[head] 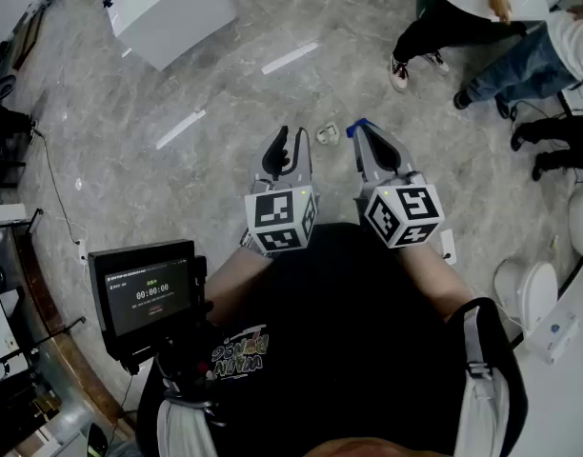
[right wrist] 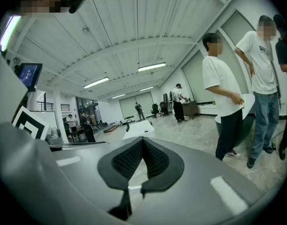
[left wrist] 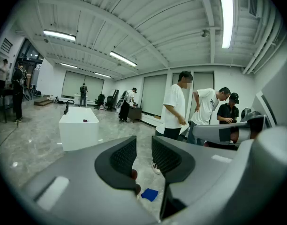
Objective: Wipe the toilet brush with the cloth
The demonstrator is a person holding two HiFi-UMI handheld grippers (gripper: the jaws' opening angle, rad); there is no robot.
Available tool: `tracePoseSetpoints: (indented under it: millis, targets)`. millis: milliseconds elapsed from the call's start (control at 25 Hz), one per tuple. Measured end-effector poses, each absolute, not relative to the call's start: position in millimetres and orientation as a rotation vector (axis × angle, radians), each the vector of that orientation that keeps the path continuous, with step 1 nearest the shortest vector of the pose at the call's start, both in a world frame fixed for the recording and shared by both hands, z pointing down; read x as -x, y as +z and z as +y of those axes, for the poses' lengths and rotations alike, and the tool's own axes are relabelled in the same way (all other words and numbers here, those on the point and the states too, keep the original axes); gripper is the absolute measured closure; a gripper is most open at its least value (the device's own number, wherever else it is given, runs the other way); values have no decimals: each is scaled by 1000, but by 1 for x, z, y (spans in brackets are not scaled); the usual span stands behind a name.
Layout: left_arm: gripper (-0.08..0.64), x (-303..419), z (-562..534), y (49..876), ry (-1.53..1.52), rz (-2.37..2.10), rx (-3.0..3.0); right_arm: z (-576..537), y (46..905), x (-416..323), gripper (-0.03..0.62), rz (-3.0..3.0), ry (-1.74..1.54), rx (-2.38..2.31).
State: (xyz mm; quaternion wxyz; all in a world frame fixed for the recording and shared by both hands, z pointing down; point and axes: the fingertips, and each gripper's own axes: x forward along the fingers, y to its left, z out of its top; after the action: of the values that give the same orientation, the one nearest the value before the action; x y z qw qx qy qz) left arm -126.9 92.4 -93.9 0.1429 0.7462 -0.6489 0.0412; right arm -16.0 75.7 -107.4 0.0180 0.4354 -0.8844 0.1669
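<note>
Lying on the grey stone floor [head: 177, 188], the blue cloth [left wrist: 149, 194] sits ahead of and well below both sets of fingers, untouched. Seen down the left gripper [left wrist: 143, 146], it shows through the slim gap between the fingers, slightly toward the right one. From above it peeks out just past the tip of the right gripper [head: 368, 141]. A small pale object [head: 327, 133] lies on the floor between the two sets of fingertips and beyond them. Whether that is part of the toilet brush I cannot tell, and no brush is plainly visible anywhere. The left fingers are drawn almost together with nothing between them. The right fingers are pressed fully closed, also empty. Both grippers are held side by side in front of the person's chest, close together and nearly level. That looks to me like a ready pose before the work starts, with the cloth left out on open floor where either gripper could reach down for it. Farther off beyond the fingers, bystanders [head: 444, 27] stand to the right and a white tub [left wrist: 79, 128] to the left.
</note>
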Motion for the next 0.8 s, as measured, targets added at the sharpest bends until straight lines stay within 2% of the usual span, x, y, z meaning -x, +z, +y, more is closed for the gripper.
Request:
tracePoseSetpoints:
  millis: [800]
  targets:
    - [460,124,96,-92,130,-1858,-2171,81,-107,14,591,-2760,526,-1361]
